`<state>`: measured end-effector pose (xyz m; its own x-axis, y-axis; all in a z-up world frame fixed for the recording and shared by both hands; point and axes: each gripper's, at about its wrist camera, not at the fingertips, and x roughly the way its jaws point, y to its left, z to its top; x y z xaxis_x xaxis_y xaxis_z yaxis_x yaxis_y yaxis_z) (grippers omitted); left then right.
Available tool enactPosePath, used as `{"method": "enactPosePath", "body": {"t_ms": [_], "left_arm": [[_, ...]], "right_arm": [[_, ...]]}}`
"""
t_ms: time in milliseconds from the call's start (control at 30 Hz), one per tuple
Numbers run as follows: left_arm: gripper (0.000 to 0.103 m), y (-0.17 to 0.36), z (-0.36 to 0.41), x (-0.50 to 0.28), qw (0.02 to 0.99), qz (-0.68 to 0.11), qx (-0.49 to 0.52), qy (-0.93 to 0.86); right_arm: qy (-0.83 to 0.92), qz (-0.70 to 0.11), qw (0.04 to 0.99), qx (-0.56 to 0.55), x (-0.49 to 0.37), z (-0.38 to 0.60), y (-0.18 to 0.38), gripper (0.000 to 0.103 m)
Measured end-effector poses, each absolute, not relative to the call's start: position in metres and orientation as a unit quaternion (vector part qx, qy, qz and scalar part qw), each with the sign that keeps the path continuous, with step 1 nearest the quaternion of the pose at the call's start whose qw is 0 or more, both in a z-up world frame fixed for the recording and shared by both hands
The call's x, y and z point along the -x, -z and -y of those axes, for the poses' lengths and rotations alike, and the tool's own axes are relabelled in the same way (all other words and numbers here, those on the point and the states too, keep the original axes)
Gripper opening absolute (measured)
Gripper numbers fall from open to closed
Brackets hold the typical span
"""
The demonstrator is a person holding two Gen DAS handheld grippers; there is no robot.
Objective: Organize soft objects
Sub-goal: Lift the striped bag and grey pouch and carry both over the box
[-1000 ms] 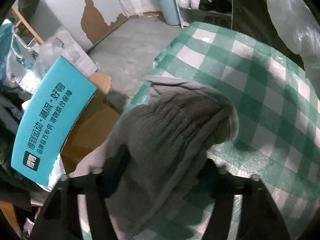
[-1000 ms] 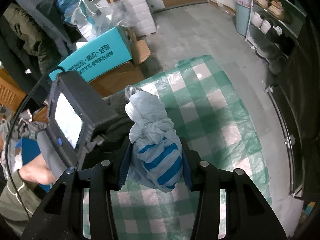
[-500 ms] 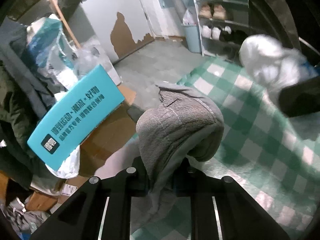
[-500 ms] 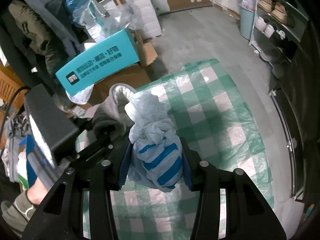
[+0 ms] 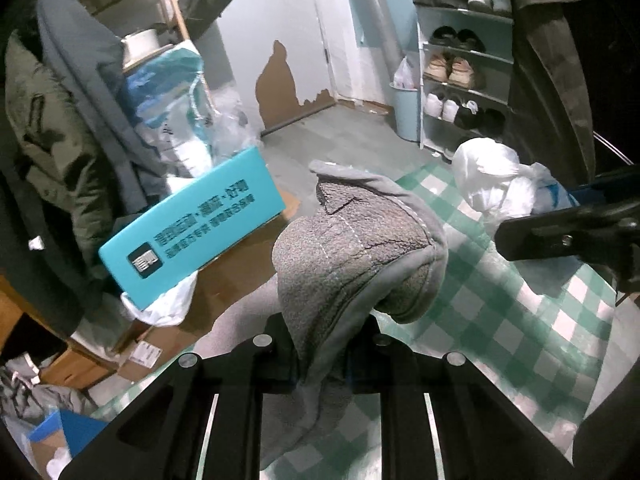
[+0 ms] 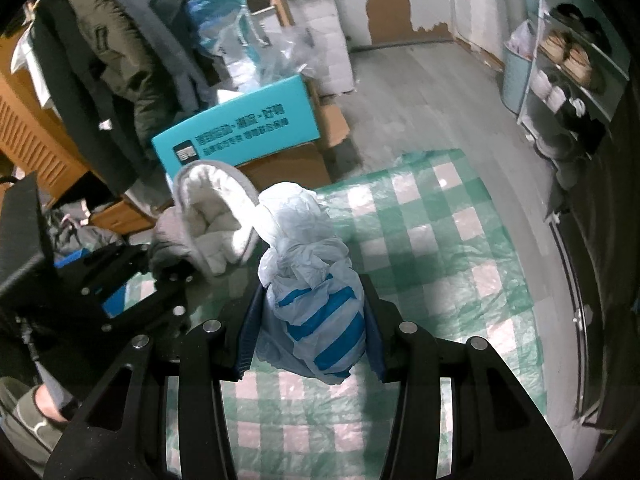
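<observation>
Pinching a grey slipper at its heel, the left gripper held it above the checked cloth's edge. Right gripper clamped a tied bag over the cloth, just beside the slipper. Teal box beyond.

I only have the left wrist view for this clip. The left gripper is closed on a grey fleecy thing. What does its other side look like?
Observer: The grey slipper has a white plush lining facing the right wrist camera.
Operator: And the white bundle at my right edge?
Observer: The plastic bag is white with blue stripes, knotted at the top.
Operator: Is it held?
Observer: Yes, the right gripper is closed on its lower part, above the green checked cloth.
</observation>
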<state>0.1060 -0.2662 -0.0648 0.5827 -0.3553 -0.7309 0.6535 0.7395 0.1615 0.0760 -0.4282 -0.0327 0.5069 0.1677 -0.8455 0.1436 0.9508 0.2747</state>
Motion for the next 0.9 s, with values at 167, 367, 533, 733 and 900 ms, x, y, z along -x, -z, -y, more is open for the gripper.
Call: {"method": "enactPosePath", "body": {"t_ms": [167, 367, 533, 733, 900], "left_arm": [[0.016, 0.048, 0.244, -0.094, 0.87, -0.355, -0.197, 0.28], [0.016, 0.032, 0.223, -0.08, 0.875, -0.358, -0.187, 0.267], [0.016, 0.023, 0.199, -0.071, 0.875, -0.376, -0.163, 0.257], [0.016, 0.014, 0.163, -0.061, 0.886, -0.379, -0.145, 0.225], [0.016, 0.011, 0.137, -0.054, 0.892, -0.38, -0.14, 0.2]], "right_arm": [[-0.022, -0.488, 0.862, -0.138, -0.067, 0.412, 0.021, 0.044], [-0.039, -0.478, 0.869, -0.123, -0.059, 0.392, 0.009, 0.044], [-0.062, -0.469, 0.875, -0.107, -0.057, 0.368, 0.0, 0.044], [-0.089, -0.469, 0.875, -0.083, -0.056, 0.34, -0.003, 0.044], [-0.111, -0.471, 0.873, -0.065, -0.057, 0.315, -0.004, 0.044]]}}
